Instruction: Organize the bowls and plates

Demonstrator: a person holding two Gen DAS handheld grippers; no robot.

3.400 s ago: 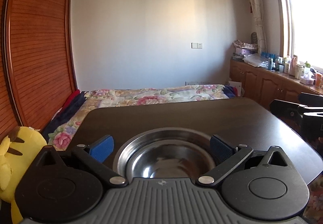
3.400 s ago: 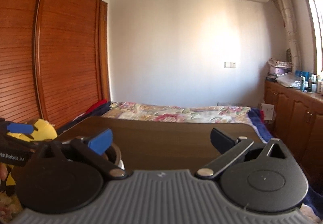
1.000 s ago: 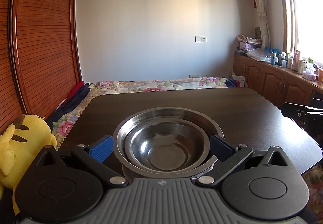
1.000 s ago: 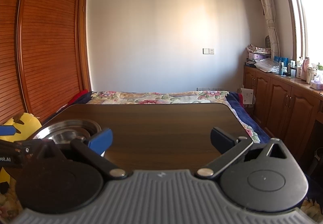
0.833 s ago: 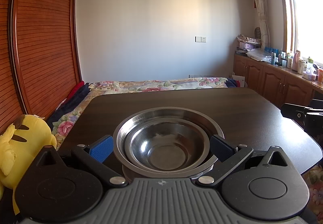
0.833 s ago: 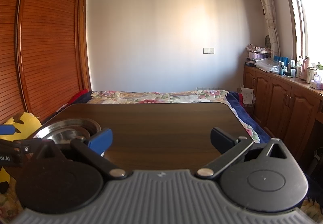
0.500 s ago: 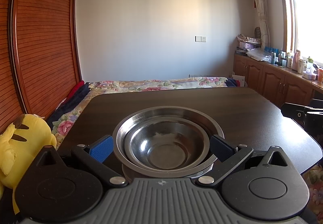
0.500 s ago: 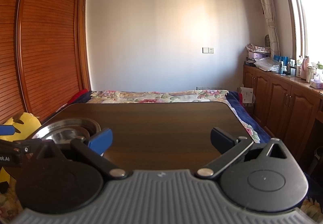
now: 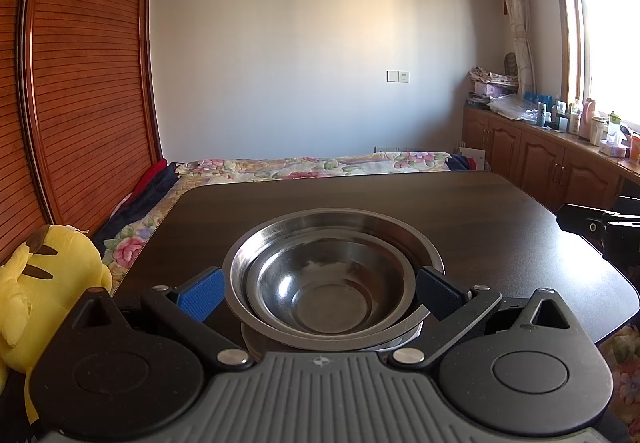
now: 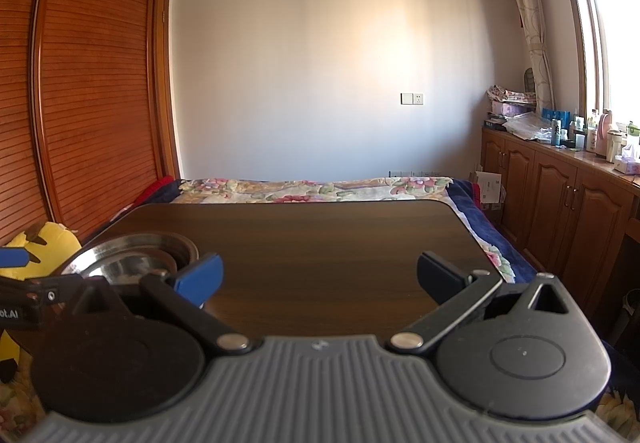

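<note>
A small steel bowl [image 9: 328,291] sits nested inside a larger steel bowl [image 9: 416,243] on the dark wooden table [image 9: 480,219], with another dish edge under them. My left gripper [image 9: 320,289] is open, its blue fingers on either side of the stack, near the rim but apart from it. The stack also shows at the left of the right wrist view [image 10: 132,255]. My right gripper [image 10: 320,277] is open and empty over bare table [image 10: 340,243].
A yellow plush toy [image 9: 44,283] sits off the table's left edge. A bed with a floral cover [image 9: 320,165] lies beyond the far edge. Wooden cabinets with bottles [image 10: 568,179] line the right wall. The right gripper's tip [image 9: 600,227] shows at the table's right edge.
Since 3.4 s ago both grippers have pulled back and risen a little, so the nested bowls show more fully. In the last second nothing has visibly moved.
</note>
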